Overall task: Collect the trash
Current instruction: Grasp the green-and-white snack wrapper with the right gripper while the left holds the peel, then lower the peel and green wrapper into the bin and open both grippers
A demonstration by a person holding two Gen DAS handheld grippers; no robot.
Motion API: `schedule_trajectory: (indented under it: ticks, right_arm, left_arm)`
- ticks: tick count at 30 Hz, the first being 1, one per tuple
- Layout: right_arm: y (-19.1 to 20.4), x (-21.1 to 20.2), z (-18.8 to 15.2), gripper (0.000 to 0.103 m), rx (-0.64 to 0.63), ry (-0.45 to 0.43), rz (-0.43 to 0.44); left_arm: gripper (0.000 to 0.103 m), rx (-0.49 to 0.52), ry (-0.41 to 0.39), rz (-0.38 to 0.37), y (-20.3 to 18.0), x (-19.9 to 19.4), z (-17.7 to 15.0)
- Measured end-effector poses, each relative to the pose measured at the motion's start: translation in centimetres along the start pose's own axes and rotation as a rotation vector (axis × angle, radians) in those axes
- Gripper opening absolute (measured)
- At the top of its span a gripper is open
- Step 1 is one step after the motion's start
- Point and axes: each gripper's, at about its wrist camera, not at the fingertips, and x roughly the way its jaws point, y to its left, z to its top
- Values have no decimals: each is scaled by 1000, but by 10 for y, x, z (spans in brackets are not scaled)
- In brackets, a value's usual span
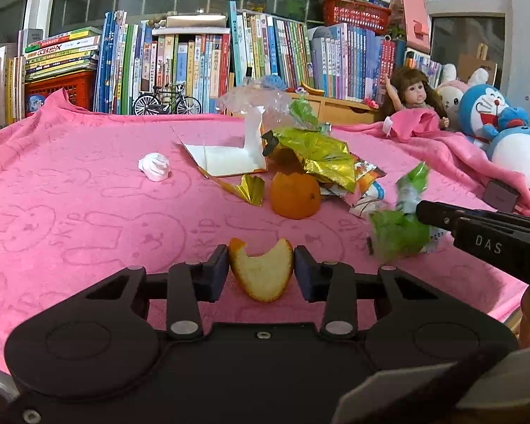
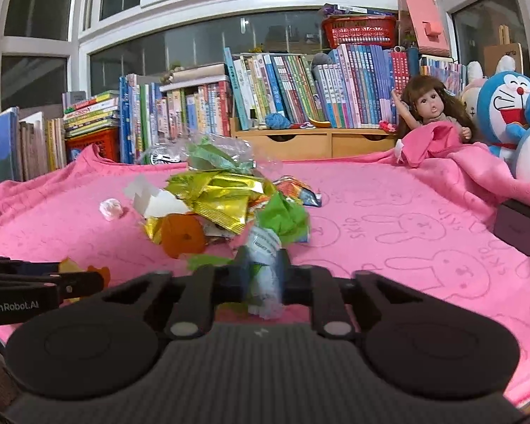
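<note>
My left gripper [image 1: 261, 268] is shut on a curved piece of orange peel [image 1: 261, 275], held just above the pink blanket [image 1: 70, 219]. My right gripper [image 2: 263, 268] is shut on a green and white wrapper [image 2: 265, 247]; from the left wrist view the same green wrapper [image 1: 401, 226] shows at the tip of the right gripper. Behind them lies a trash heap: gold foil wrappers [image 1: 318, 155], a whole orange [image 1: 295, 194], an open white carton [image 1: 226, 157], clear plastic [image 1: 254, 100] and a crumpled white tissue [image 1: 154, 166].
Books [image 1: 194, 67] line the shelf behind the blanket. A doll [image 1: 417, 97] and plush toys [image 1: 505, 127] sit at the right edge. A small dark box [image 2: 519, 226] lies on the blanket at right. A toy bicycle [image 1: 166, 100] stands at the back.
</note>
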Motion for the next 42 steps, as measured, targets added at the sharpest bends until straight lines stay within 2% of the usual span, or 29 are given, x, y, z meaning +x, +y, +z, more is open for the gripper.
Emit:
schedule_trajectory:
  ticks: [2,4,5,6,8,9,13,14,15,29,42]
  right_arm:
    - [6,-1,-1,19,-35,-1,-11]
    - [8,2,-3,25,-59,9,-21]
    - [8,4,-4,32,-55,19,-19]
    - [8,5,-5,44,-48,24,-20]
    - [7,9,-7,55,-33,46,-11]
    - [6,11,-8,56,-25,56,-15]
    - [5,14,-16,57,-2,61,-22]
    - [5,14,-16,46,5,61,-18]
    - [5,12,-16,44,13,58,-12]
    - [17,-21,-10,42,14,1,73]
    - [44,-68,-43,42,-16,51,163]
  left_arm:
    - [37,5,-9,-1,0,-6,0]
    - [37,15,-15,4,-1,-10,0]
    - [37,15,-16,8,-1,-11,-1]
    - [37,13,-15,10,-1,-11,-1]
    - [37,3,-12,12,1,-12,-1]
    - [38,0,-9,12,2,-12,-1]
    - [38,-5,1,20,4,-11,-3]
    - [38,-6,4,21,4,-10,-3]
    - [38,-7,6,21,5,-10,-4]
    - [38,-16,2,20,7,-27,-6]
    - [38,-43,45,23,7,-70,-34]
